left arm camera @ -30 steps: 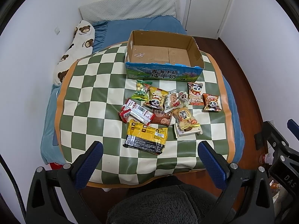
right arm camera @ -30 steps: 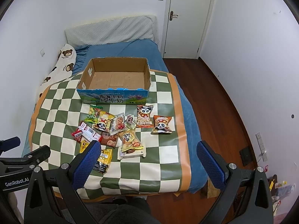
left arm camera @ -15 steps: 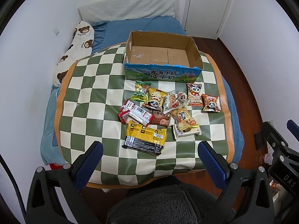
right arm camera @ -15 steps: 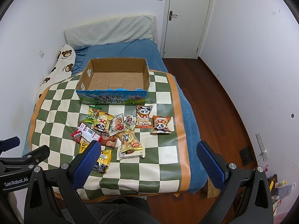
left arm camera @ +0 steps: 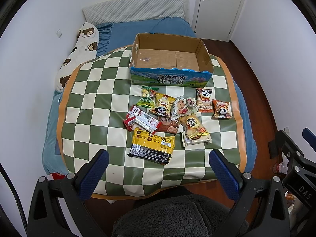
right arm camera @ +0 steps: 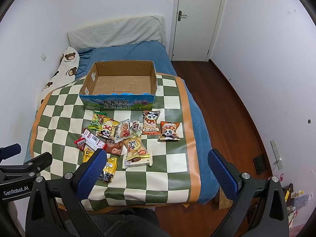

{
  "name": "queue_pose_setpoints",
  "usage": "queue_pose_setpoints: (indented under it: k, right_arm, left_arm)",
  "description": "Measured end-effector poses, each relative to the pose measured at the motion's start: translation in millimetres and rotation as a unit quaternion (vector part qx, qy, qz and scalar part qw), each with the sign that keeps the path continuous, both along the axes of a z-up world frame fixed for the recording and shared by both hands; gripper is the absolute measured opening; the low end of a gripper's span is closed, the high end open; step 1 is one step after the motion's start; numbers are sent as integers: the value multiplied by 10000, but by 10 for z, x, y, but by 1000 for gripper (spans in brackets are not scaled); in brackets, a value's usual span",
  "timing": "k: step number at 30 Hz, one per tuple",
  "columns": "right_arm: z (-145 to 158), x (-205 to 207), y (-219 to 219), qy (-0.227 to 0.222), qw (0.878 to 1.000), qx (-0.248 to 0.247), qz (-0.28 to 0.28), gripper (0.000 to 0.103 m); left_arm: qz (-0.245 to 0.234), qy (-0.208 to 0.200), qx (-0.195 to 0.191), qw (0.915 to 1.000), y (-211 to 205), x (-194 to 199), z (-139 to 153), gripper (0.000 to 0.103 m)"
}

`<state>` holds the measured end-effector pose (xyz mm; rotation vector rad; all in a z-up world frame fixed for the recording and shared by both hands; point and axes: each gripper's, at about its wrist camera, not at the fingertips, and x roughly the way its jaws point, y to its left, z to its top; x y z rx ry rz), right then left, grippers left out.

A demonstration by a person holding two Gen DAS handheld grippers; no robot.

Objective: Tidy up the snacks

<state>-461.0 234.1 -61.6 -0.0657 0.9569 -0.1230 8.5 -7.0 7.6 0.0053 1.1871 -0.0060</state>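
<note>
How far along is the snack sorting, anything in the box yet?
Nothing looks done: the cardboard box shows only its bare floor. Nothing is in hand either; the left gripper and right gripper hover with jaws open, holding nothing. All the snack packets lie on the checkered mat, so every one is left to move.

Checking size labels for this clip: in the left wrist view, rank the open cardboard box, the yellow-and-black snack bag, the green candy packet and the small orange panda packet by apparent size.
1. Open cardboard box
2. Yellow-and-black snack bag, though nearest the camera
3. Green candy packet and small orange panda packet: too alike to rank.
</note>
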Motion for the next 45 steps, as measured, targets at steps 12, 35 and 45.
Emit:
queue_pose_setpoints:
  k: [12, 35, 45]
  right_arm:
    - [-491, 312, -91, 314, 9992, 257, -31, 103]
    - [-3065, 1685, 42, 2649, 9607, 782, 281, 98]
    - [-3237, 1702, -192, 2947, 9472, 1258, 116, 98]
  left_arm:
    - [968, 727, -234, 9924, 392, 449, -780, 103]
    - [3955, 3644, -2400, 8082, 909, 1016, -3842, 102]
    - [1400, 2629, -71, 9546, 117, 1231, -3403, 84]
